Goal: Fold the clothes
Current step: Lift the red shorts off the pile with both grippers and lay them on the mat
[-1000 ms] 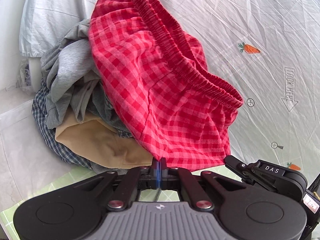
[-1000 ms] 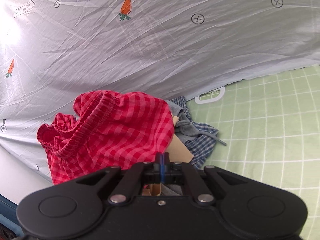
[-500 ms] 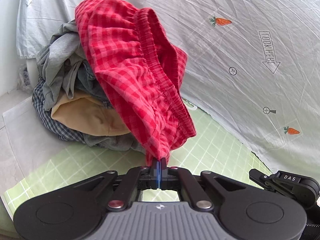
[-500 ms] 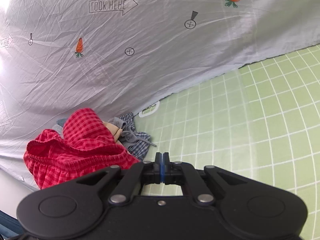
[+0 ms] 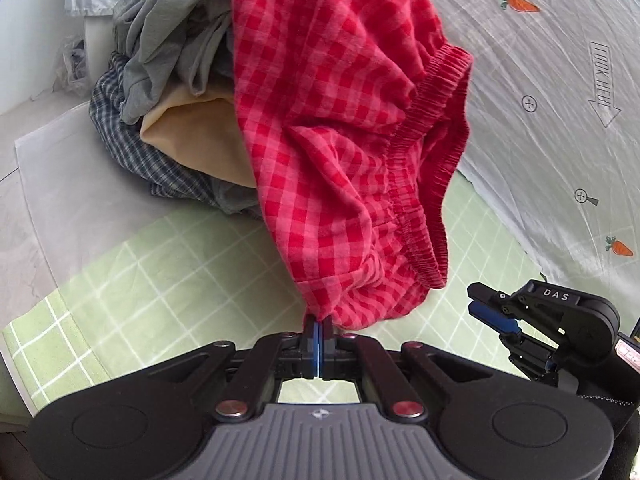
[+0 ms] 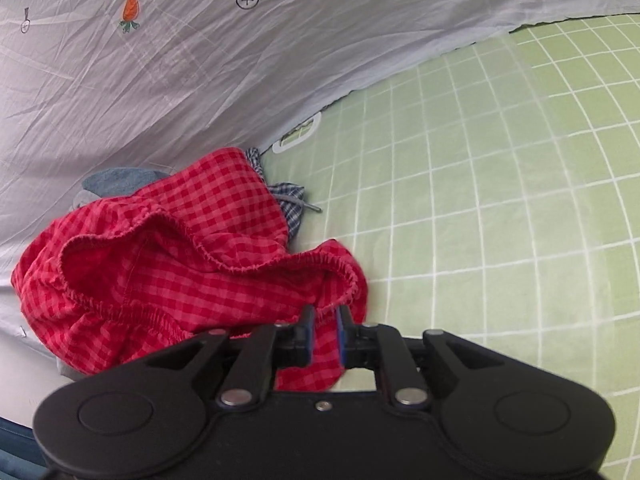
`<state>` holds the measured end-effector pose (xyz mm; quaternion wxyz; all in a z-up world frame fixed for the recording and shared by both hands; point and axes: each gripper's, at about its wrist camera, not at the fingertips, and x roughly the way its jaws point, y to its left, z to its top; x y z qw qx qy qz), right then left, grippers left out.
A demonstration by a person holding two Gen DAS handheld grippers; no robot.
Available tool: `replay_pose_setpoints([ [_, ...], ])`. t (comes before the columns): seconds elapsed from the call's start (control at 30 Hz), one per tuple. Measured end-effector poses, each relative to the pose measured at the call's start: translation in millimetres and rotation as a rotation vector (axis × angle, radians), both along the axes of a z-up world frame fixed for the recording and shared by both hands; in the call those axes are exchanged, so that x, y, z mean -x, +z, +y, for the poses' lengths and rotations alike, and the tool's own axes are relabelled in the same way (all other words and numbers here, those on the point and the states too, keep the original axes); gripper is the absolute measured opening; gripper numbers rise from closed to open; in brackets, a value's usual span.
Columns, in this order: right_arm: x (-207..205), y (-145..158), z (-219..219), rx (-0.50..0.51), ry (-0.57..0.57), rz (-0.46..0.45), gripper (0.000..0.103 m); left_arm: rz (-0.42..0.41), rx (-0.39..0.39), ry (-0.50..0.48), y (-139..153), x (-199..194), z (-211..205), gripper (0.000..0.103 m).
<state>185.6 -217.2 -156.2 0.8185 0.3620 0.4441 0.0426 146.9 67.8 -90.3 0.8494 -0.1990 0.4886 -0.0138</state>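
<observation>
Left wrist view: the left tool (image 5: 317, 330), jaws together, pinches a hem corner of the red gingham elastic-waist shorts (image 5: 344, 128), lifted from the clothes pile (image 5: 172, 80). Right wrist view: the right tool (image 6: 323, 330), jaws apart, straddles the shorts' edge over the green checked bedsheet (image 6: 480, 200); it should close fully on the fabric before spreading.

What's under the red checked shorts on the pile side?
The red checked shorts drape over a pile: grey garment, tan cloth, blue plaid fabric. Anything deeper is covered.

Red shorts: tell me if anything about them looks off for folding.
The red shorts hang bunched from the left gripper, pinched at one edge, waistband twisted. The right gripper is open around their fabric. Nothing looks torn.
</observation>
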Motion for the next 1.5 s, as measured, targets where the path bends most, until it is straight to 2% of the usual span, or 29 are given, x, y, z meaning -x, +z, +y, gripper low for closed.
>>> replay_pose_setpoints([
  [0.07, -12, -7, 5, 0.016, 0.009, 0.027, 0.031, 0.013, 0.004, 0.007, -5, -7, 5, 0.0],
  [0.13, -24, -13, 13, 0.052, 0.02, 0.043, 0.033, 0.021, 0.003, 0.013, -7, -11, 9, 0.0],
  [0.3, -47, -25, 27, 0.126, 0.026, 0.068, 0.044, 0.036, -0.003, 0.03, -12, -17, 14, 0.0],
  [0.37, -52, -28, 30, 0.147, 0.033, 0.076, 0.045, 0.043, -0.004, 0.037, -13, -18, 15, 0.0],
  [0.43, -54, -30, 33, 0.184, 0.049, 0.066, 0.038, 0.049, -0.009, 0.041, -13, -19, 15, 0.0],
  [0.5, -54, -30, 36, 0.229, 0.068, 0.062, 0.008, 0.053, -0.013, 0.042, -14, -17, 14, 0.0],
  [0.53, -53, -30, 35, 0.248, 0.069, 0.062, 0.005, 0.054, -0.016, 0.042, -13, -17, 13, 0.0],
  [0.73, -32, -23, 11, 0.293, 0.012, 0.048, 0.003, 0.036, -0.027, 0.009, -5, -8, -1, 0.0],
  [0.93, 9, -11, -35, 0.329, -0.069, 0.042, 0.003, 0.018, -0.026, -0.062, 3, 10, -38, 0.0],
  [1.17, 76, -5, -117, 0.342, -0.18, 0.055, 0.003, 0.026, -0.021, -0.166, 3, 50, -110, 0.0],
  [1.5, 206, 10, -279, 0.361, -0.356, 0.09, 0.003, 0.062, 0.015, -0.333, -4, 136, -250, 0.0],
])
